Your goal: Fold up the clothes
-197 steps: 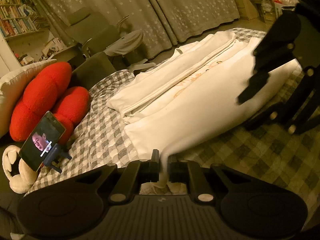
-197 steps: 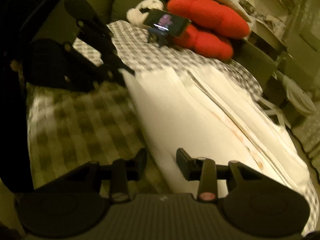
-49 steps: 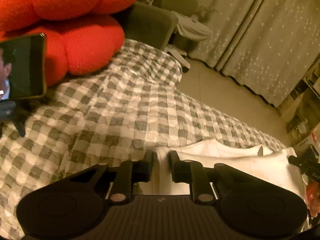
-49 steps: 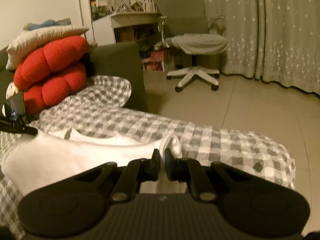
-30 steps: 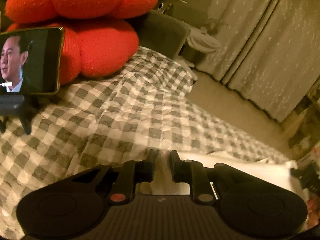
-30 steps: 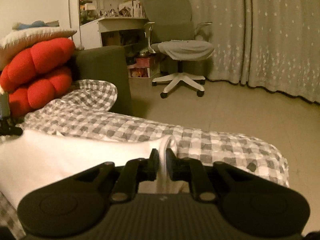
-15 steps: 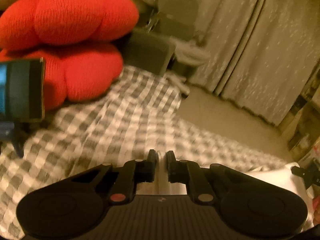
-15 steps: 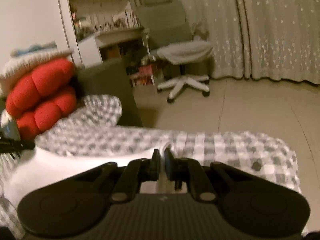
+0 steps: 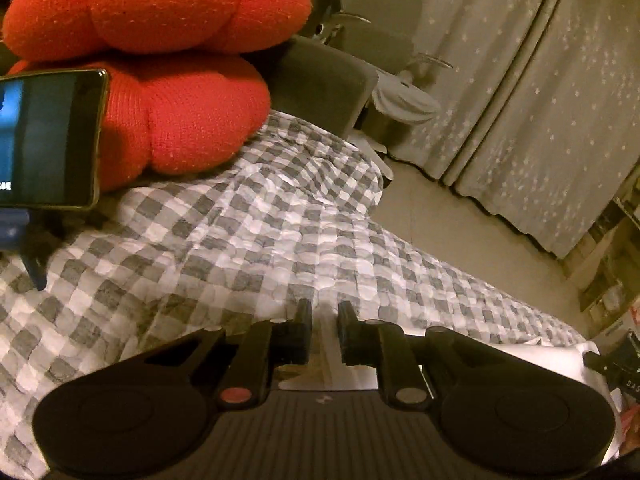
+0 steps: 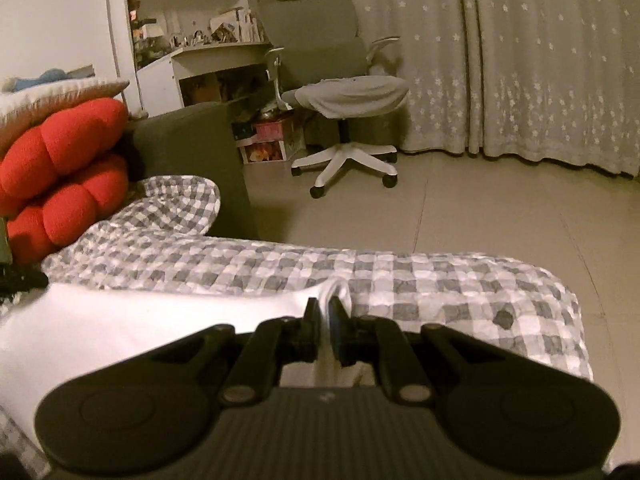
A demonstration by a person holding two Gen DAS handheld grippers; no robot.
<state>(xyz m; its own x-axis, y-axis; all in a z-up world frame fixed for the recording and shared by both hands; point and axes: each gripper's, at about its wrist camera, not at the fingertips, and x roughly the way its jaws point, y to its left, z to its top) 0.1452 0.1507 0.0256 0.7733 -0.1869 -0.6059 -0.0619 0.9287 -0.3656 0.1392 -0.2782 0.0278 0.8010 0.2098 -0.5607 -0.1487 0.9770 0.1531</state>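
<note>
From the left wrist view, the left tool (image 9: 324,320) hangs low over the checked bedspread (image 9: 256,240), its jaws slightly apart, the white garment (image 9: 520,354) showing between and behind them. The red cushion (image 9: 160,60) sits beyond, with a phone (image 9: 48,140) propped just in front of it.

From the right wrist view, the right tool (image 10: 325,314) is clamped on a bunched corner of the white garment (image 10: 120,328), which lies on the bedspread (image 10: 440,284) below the red cushion (image 10: 64,176). An office chair (image 10: 340,92) stands well beyond.
</note>
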